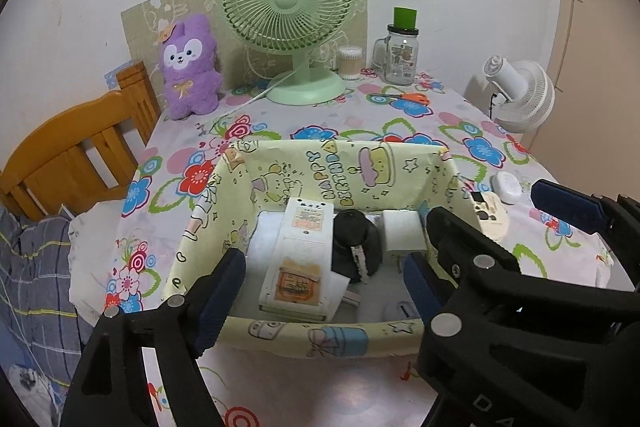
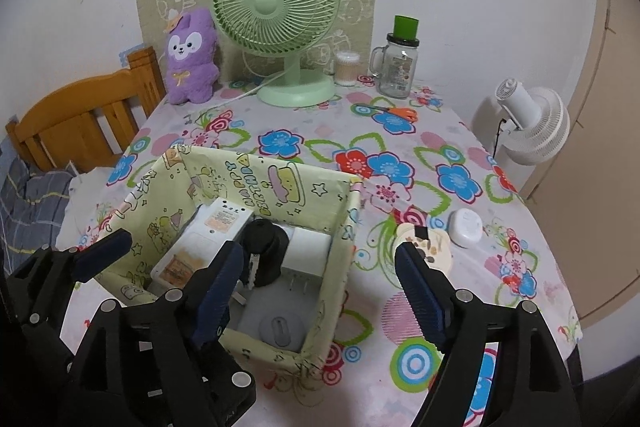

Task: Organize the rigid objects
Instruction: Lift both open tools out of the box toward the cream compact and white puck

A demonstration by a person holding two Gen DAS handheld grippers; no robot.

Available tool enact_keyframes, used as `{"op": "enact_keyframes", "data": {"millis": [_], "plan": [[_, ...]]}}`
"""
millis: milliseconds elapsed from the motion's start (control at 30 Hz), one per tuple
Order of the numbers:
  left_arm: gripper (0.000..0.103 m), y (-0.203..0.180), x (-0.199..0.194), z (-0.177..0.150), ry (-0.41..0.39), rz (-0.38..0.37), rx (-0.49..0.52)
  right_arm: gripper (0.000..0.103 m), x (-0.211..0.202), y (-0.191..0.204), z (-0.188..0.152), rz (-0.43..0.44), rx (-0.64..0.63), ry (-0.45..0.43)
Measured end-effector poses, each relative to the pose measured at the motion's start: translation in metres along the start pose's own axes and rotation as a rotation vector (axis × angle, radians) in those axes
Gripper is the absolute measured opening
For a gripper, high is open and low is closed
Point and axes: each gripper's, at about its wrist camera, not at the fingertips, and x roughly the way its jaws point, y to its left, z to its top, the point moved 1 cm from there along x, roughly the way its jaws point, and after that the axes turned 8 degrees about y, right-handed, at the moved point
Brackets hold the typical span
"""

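desk point(image 2: 472, 311) – flowered cloth cover, seen from the near edge.
yellow box point(image 1: 340, 337) – open top, "happy birthday" print, near centre of the desk. contents: white device point(image 1: 298, 259) with an orange label, lying flat at left; black object point(image 1: 354, 241) at middle; white block point(image 1: 402, 231) at far right; grey round piece point(image 2: 280, 329) on the floor at the near end.
left tongs point(image 1: 324, 289) – open wide, empty, over the near rim of the box.
right tongs point(image 2: 320, 295) – open wide, empty, straddling the box's right wall.
cream round item point(image 2: 430, 247) and white round case point(image 2: 466, 227) – on the cloth, right of the box.
far edge – purple plush point(image 2: 190, 57), green fan point(image 2: 276, 11), cotton swabs point(image 2: 346, 67), glass mug point(image 2: 396, 69) with green lid, orange scissors point(image 2: 400, 113).
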Motion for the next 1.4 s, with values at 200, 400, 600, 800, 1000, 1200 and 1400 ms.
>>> {"op": "enact_keyframes", "data": {"millis": [200, 400, 600, 800, 1000, 1200, 1400], "plan": [[0.084, -0.009, -0.007, -0.002, -0.007, -0.002, 0.01, 0.085, -0.008, -0.009, -0.005, -0.002, 0.013, -0.008], [0.085, -0.02, -0.014, -0.004, -0.016, 0.002, 0.018, 0.085, -0.016, -0.019, -0.01, -0.002, 0.02, -0.014], [0.086, -0.028, -0.022, -0.006, -0.024, -0.002, 0.022, 0.087, -0.024, -0.028, -0.014, -0.003, 0.031, -0.021], [0.086, -0.04, -0.03, -0.006, -0.035, -0.001, 0.025, 0.088, -0.034, -0.04, -0.018, 0.0, 0.043, -0.03], [0.086, -0.051, -0.036, -0.006, -0.04, -0.01, 0.022, 0.089, -0.042, -0.05, -0.021, -0.009, 0.045, -0.045], [0.087, -0.066, -0.04, -0.005, -0.047, -0.017, 0.031, 0.09, -0.047, -0.064, -0.024, -0.01, 0.058, -0.054], [0.088, -0.08, -0.041, -0.004, -0.05, -0.028, 0.038, 0.09, -0.051, -0.078, -0.025, -0.021, 0.063, -0.057]]}}
